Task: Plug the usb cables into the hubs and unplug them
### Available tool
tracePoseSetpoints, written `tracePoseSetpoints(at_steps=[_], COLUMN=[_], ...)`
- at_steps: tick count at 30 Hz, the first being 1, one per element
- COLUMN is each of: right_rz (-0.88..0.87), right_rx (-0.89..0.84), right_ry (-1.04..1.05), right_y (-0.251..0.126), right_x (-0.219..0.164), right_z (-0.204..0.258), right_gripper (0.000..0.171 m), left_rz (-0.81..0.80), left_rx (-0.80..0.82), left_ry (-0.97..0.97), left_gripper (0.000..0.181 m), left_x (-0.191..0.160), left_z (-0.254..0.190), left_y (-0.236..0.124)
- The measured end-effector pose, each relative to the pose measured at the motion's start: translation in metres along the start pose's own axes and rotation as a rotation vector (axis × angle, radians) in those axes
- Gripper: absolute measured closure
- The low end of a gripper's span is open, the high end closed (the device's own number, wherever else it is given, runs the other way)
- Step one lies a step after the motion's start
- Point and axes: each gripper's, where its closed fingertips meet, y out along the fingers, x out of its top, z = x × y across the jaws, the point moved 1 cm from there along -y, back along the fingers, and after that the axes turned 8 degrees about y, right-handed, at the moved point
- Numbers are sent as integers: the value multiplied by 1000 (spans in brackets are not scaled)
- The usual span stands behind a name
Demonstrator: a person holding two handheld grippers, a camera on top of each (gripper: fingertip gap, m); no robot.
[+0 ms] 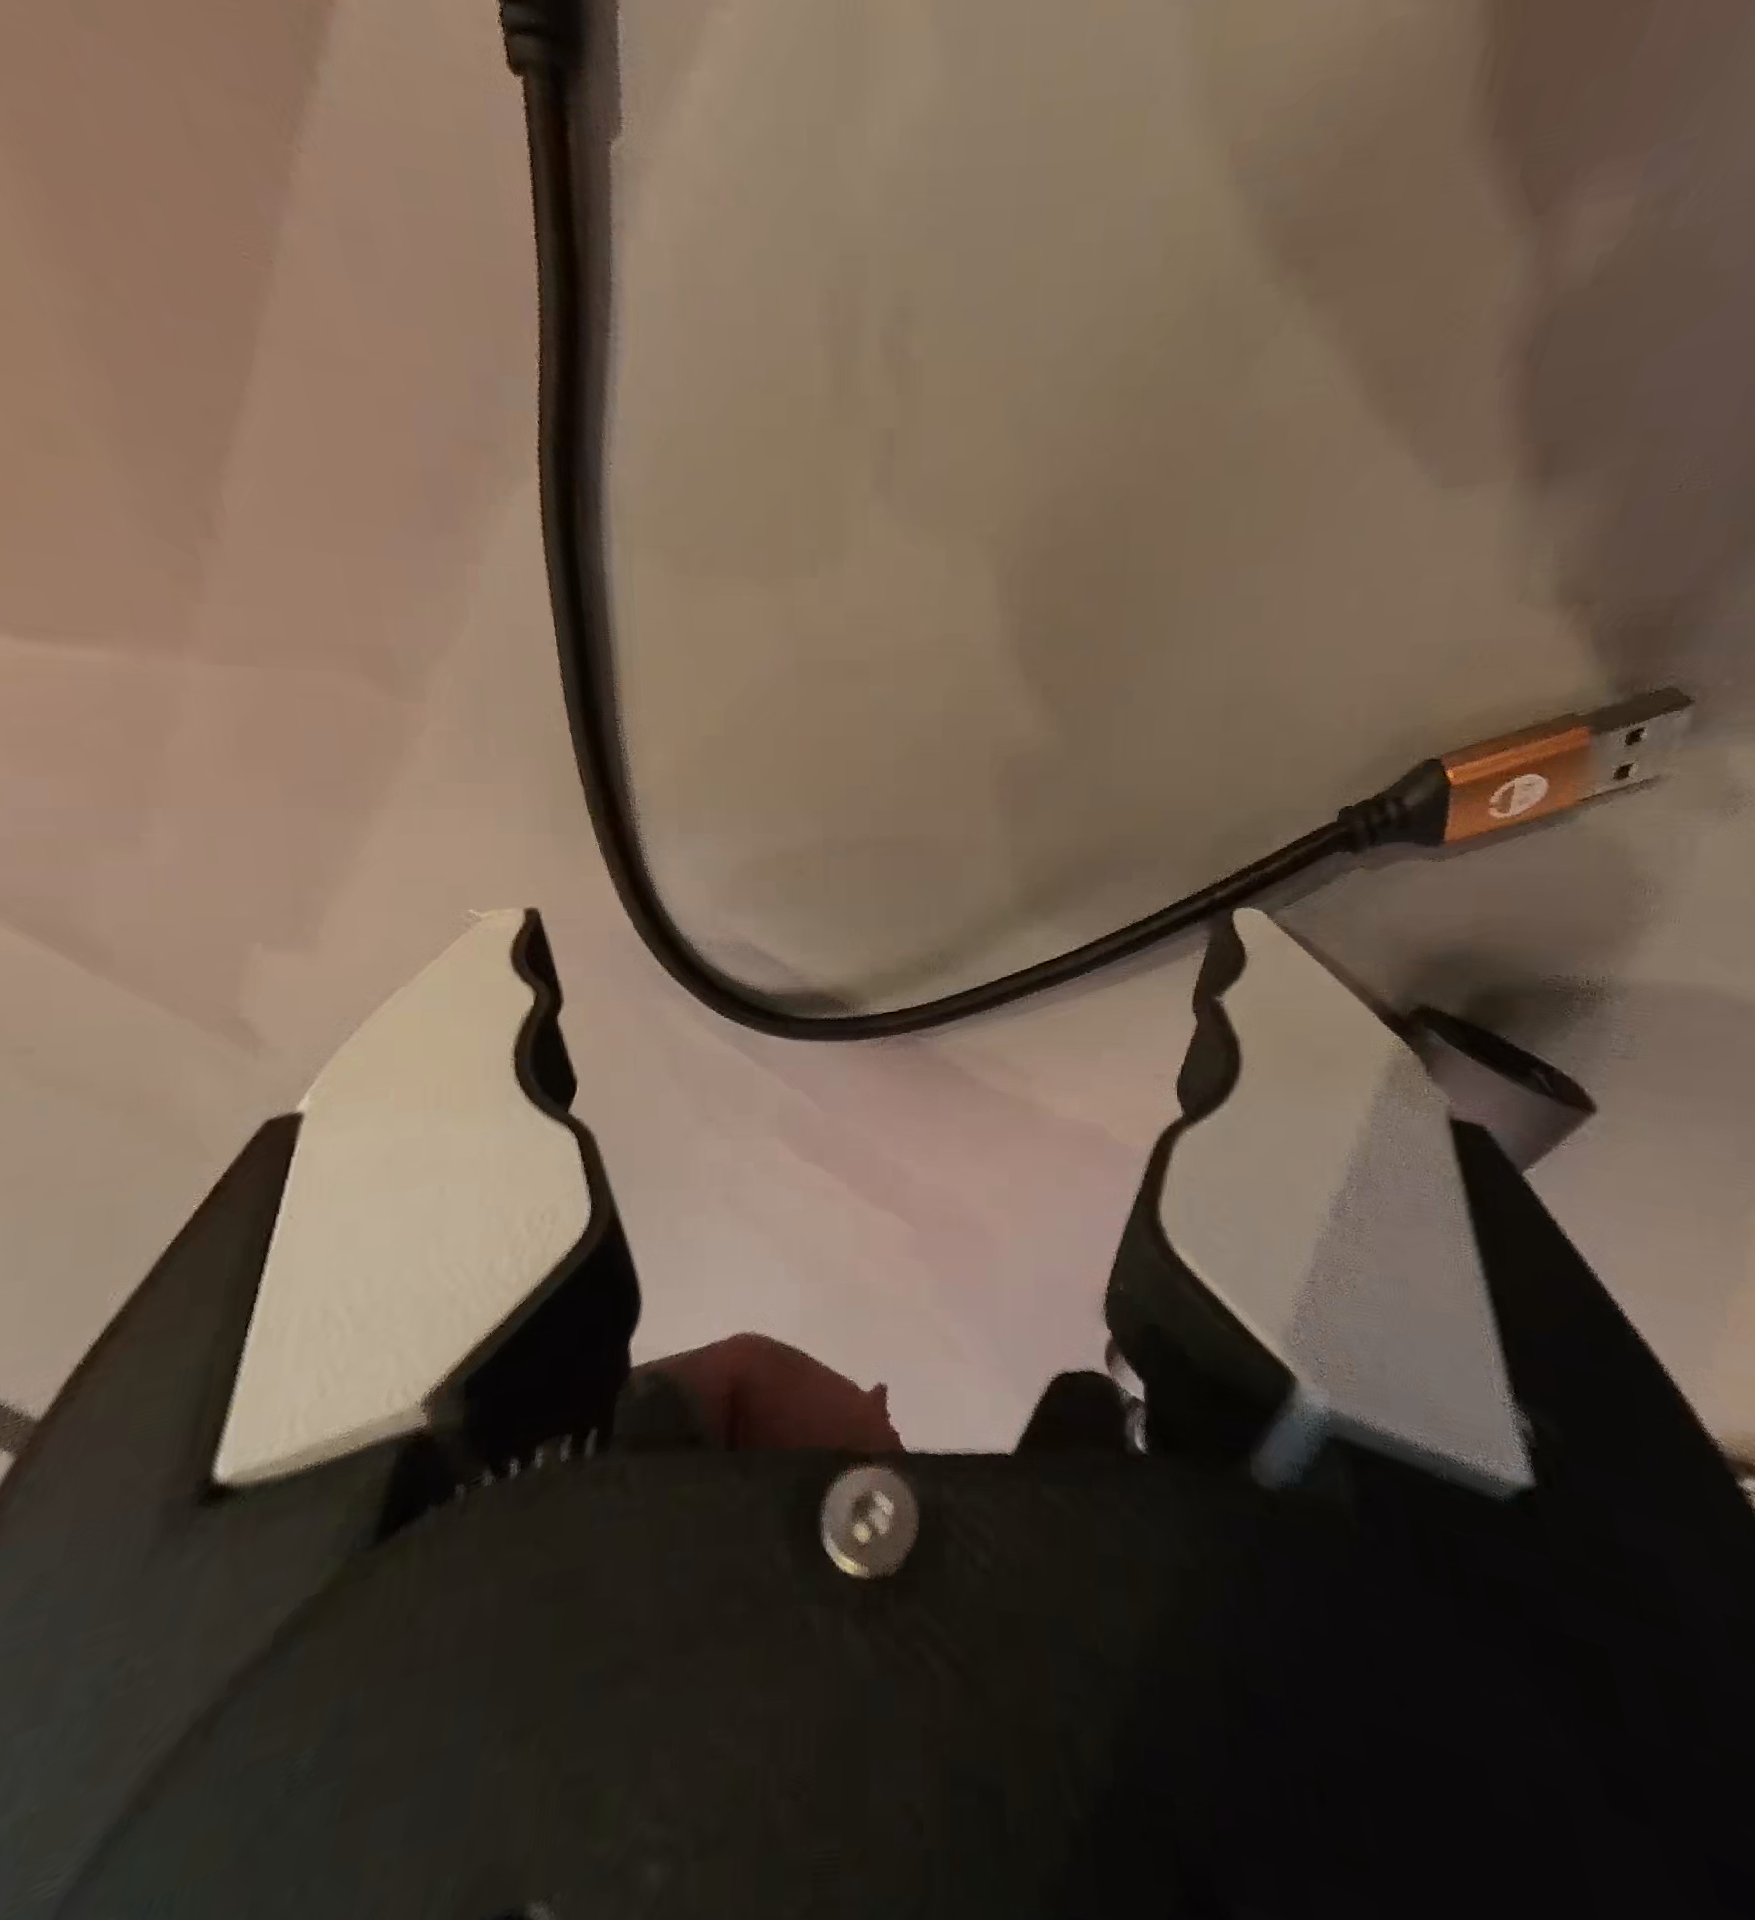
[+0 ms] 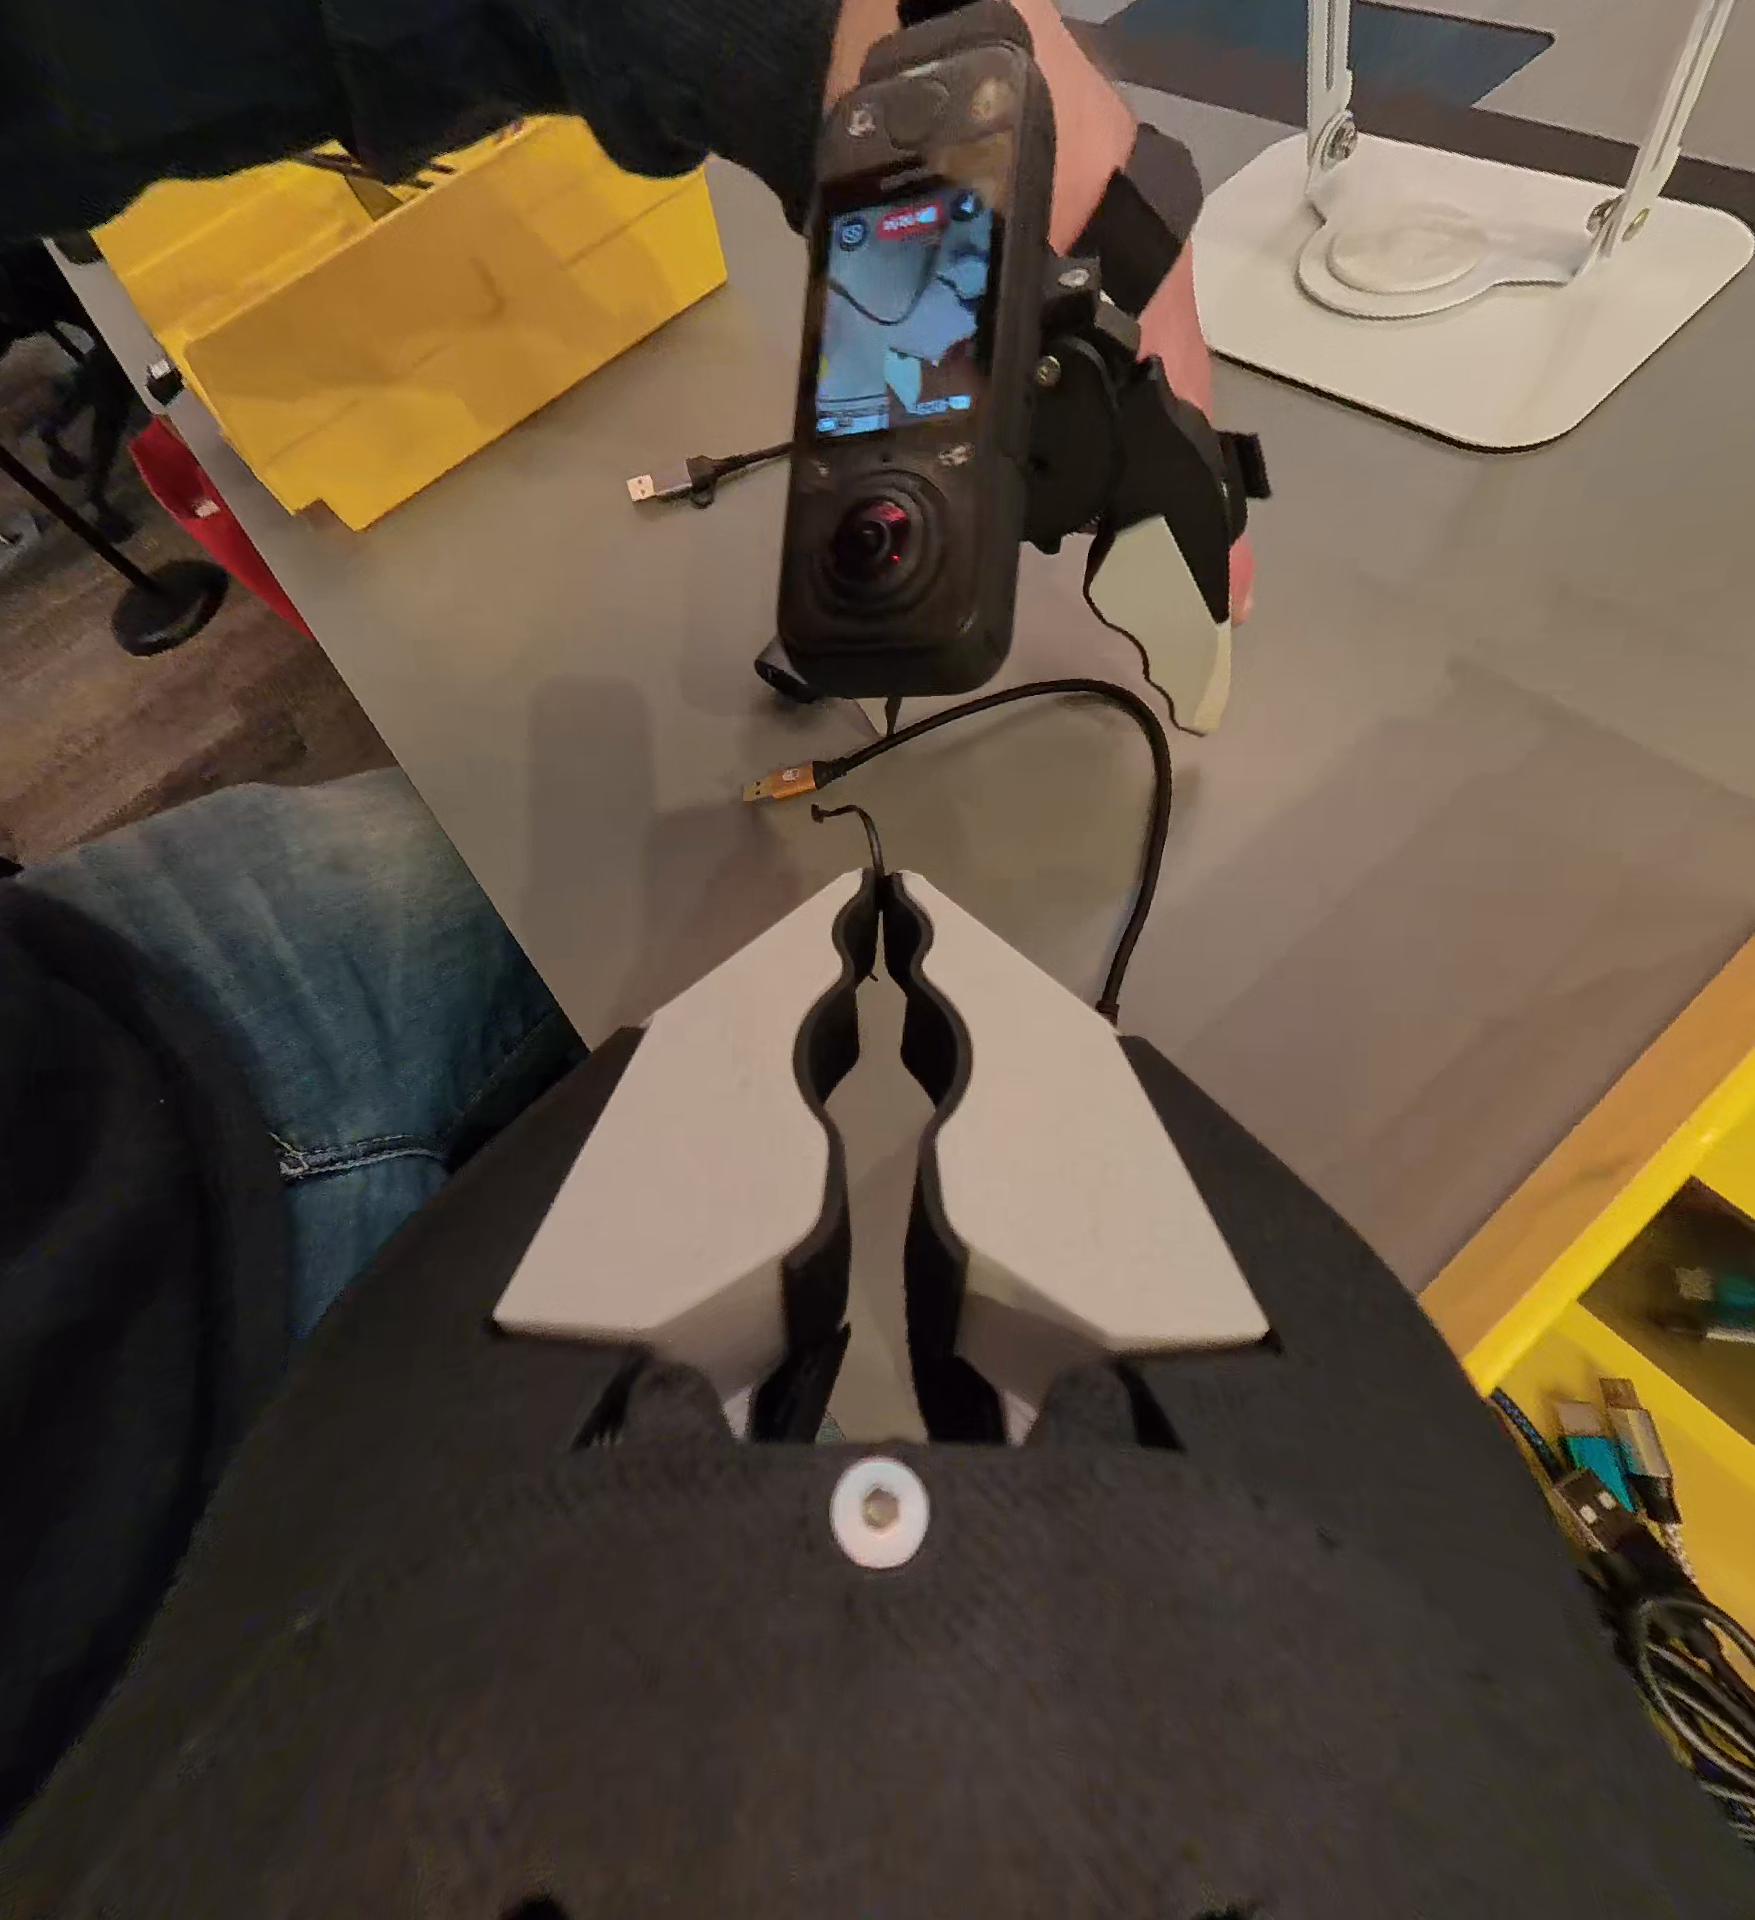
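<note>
A black USB cable (image 1: pixel 582 582) with an orange-sleeved plug (image 1: pixel 1517 790) lies on the grey table (image 1: pixel 1060 364). My left gripper (image 1: pixel 883 925) is open and empty just above the table, and the cable curves past just beyond its fingertips. In the right wrist view the same plug (image 2: pixel 785 781) lies free below the left gripper's camera (image 2: pixel 904 416) and its one visible finger (image 2: pixel 1174 623). My right gripper (image 2: pixel 878 883) is shut on a thin black wire (image 2: pixel 857 826) that sticks out of its tips. No hub is in view.
A second cable with a silver plug (image 2: pixel 660 485) lies farther back. Yellow bins stand at the back left (image 2: pixel 416 301) and right (image 2: pixel 1683 1247), the right one holding several cables (image 2: pixel 1621 1475). A white stand base (image 2: pixel 1475 281) is at the back right. A small grey-and-black round object (image 1: pixel 1496 1081) sits by the left gripper. Spacing between my two grippers at the tips: around 15 cm.
</note>
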Motion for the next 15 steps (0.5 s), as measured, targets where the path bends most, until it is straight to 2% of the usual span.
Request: tracePoseSetpoints(at_steps=[4, 11, 13, 15], right_rz=[-18, -48, -52, -55], right_rx=[17, 43, 44, 46], right_ry=[15, 38, 35, 33], right_y=[-4, -8, -9, -10], right_x=[0, -1, -1, 0], right_z=[-1, -1, -1, 0], right_gripper=[171, 171, 171, 171], left_rz=[-22, -79, -131, -185], left_rx=[-111, -102, -91, -80], left_ry=[-17, -28, -65, -80], left_gripper=[70, 85, 109, 124], left_x=[0, 12, 17, 27], left_z=[-2, 11, 12, 10], left_y=[6, 5, 3, 1])
